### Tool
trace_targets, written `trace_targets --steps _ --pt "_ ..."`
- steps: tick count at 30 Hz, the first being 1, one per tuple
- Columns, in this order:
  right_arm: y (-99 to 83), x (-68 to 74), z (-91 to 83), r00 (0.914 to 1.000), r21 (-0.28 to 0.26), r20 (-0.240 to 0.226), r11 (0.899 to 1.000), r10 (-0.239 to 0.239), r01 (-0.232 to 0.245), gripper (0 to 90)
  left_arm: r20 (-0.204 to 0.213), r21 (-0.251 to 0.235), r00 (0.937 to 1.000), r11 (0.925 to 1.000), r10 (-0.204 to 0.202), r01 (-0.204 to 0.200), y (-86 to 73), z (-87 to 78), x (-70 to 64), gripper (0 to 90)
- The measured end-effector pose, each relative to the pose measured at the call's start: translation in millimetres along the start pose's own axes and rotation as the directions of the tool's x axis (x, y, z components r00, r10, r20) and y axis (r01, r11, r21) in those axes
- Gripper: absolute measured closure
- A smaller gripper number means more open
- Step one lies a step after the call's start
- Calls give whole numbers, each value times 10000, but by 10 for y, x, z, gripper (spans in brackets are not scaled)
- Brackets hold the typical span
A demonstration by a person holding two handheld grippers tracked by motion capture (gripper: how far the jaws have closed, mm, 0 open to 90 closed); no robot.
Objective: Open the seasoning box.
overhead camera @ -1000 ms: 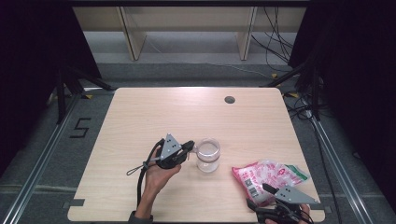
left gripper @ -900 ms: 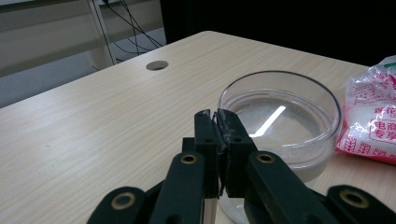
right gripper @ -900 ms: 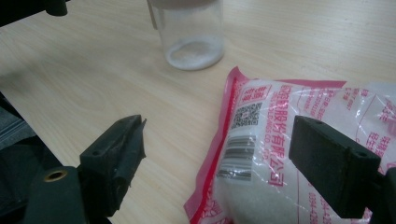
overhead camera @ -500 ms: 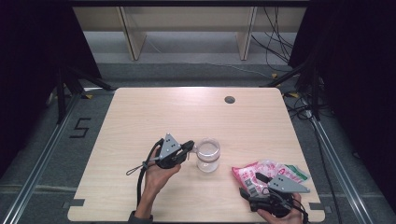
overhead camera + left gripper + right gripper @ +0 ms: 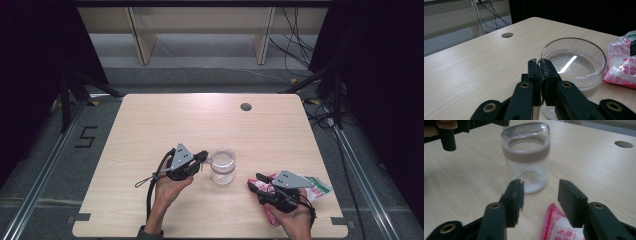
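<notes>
The left gripper (image 5: 202, 158) has its jaws pinched together on the rim of a clear glass jar (image 5: 222, 166) that stands upright near the middle of the desk (image 5: 200, 120); in the left gripper view the two black pads meet on the near wall of the jar (image 5: 574, 65), steadying it. The jar has a wide open mouth, a brownish band below the rim and what looks like a thin layer of white grains at the bottom. The right gripper (image 5: 254, 181) hovers at the near right of the desk with its jaws spread wide and nothing between them, just above the near end of a pink-and-white printed packet (image 5: 312, 186) that lies flat to the right of the jar; in the right gripper view the corner of that packet (image 5: 560, 226) sits just below the open jaws, with the jar (image 5: 527, 157) beyond. The step in hand seems to be picking up the packet so that its contents can go into the held jar. The next move calls for lowering the open jaws over the packet's edge and closing on it, while the left gripper keeps the jar from tipping. Against the frame of a second ago, the right gripper has swung leftward across the packet toward the jar, while the left gripper and the jar have not shifted.
</notes>
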State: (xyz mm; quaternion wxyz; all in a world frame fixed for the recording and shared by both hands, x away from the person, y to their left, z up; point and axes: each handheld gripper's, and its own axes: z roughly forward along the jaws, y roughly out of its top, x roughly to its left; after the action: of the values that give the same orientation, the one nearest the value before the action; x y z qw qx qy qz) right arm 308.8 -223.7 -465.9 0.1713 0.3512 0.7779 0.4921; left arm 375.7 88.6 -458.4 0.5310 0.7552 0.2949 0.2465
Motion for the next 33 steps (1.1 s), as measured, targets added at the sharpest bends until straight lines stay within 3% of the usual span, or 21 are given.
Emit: trace_targets --steps 1,2,5,8,9,11,14,15,16,18,21,22,33 --pt "0 0 0 10000 0 0 10000 0 0 569 0 0 10000 10000 0 0 0 0 0 864" --pt "28 -9 46 9991 -29 184 9993 -384 385 617 -60 9 10000 10000 60 -60 3 0 -11 866" --pt "52 -8 101 9994 -46 -5 9993 -358 358 674 19 -8 10000 10000 -28 28 0 1 -8 866" --pt "68 -1 119 9993 -15 169 9994 -347 347 699 13 -17 10000 10000 -61 61 -2 -1 -4 866" --pt "82 5 150 9997 -22 -10 9997 -236 236 726 10 -17 10000 10000 -57 57 -2 -1 -5 866" --pt "99 -5 171 9990 46 95 9991 -426 425 748 26 -33 10000 9999 -95 96 -3 1 -5 865" --pt "110 -1 190 9996 104 54 9995 -284 284 756 12 -55 9999 9999 -123 123 -5 1 -6 866" --pt "119 -21 209 9988 50 52 9988 -496 496 765 13 -44 9999 9999 -121 121 -5 1 -7 866" --pt "119 7 215 9998 97 78 9998 -200 200 768 26 -60 9999 9999 -144 144 -7 1 -6 866" --pt "134 -32 266 9984 -97 16 9984 -561 561 779 80 -62 9997 9997 -235 235 -10 0 4 866" --pt "143 -37 291 9977 86 -213 9979 -637 639 788 89 -98 9996 9996 -277 278 -17 1 8 868" --pt "142 -29 296 9987 80 65 9987 -504 504 799 58 -88 9996 9996 -259 259 -19 0 7 870" --pt "231 11 377 9973 -48 -23 9973 -729 729 821 57 -99 9996 9996 -281 282 -30 -2 14 870"
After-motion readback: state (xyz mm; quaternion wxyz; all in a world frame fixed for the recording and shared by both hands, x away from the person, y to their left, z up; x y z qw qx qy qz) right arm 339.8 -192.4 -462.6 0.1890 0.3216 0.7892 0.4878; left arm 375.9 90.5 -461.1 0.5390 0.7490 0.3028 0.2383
